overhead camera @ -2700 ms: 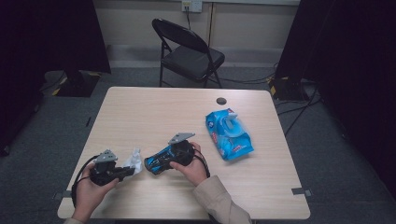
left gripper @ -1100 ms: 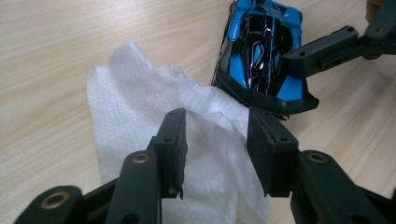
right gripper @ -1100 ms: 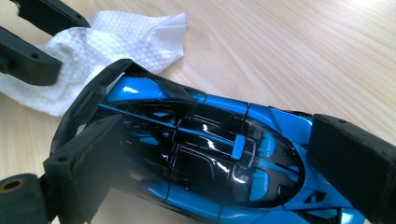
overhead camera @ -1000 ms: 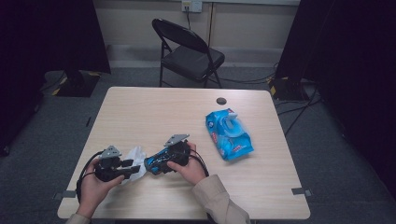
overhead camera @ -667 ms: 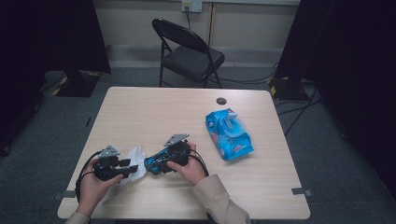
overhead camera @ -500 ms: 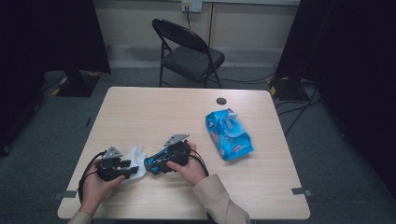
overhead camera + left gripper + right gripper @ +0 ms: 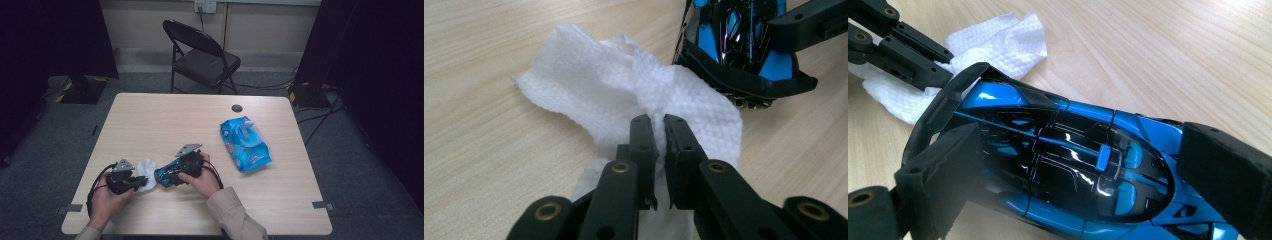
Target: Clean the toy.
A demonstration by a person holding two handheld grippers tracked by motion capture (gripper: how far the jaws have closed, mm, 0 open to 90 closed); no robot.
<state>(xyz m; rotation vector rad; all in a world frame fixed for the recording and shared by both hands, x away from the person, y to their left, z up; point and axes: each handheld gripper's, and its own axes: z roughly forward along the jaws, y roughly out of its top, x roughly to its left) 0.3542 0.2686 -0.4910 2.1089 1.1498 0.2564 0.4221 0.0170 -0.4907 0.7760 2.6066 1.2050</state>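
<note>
Near the front left corner of the wooden table [image 7: 150,120], the left gripper [image 7: 659,135] has its two black jaws pressed onto a bunched fold of a white wipe [image 7: 624,95], which lies crumpled on the tabletop just beside the end of a blue and black toy car [image 7: 1063,165]. The right gripper [image 7: 175,172] clamps that car across its body, one jaw on each side, holding it just right of the wipe. Farther right lies a blue wipes pack [image 7: 245,145], well apart from both grippers.
</note>
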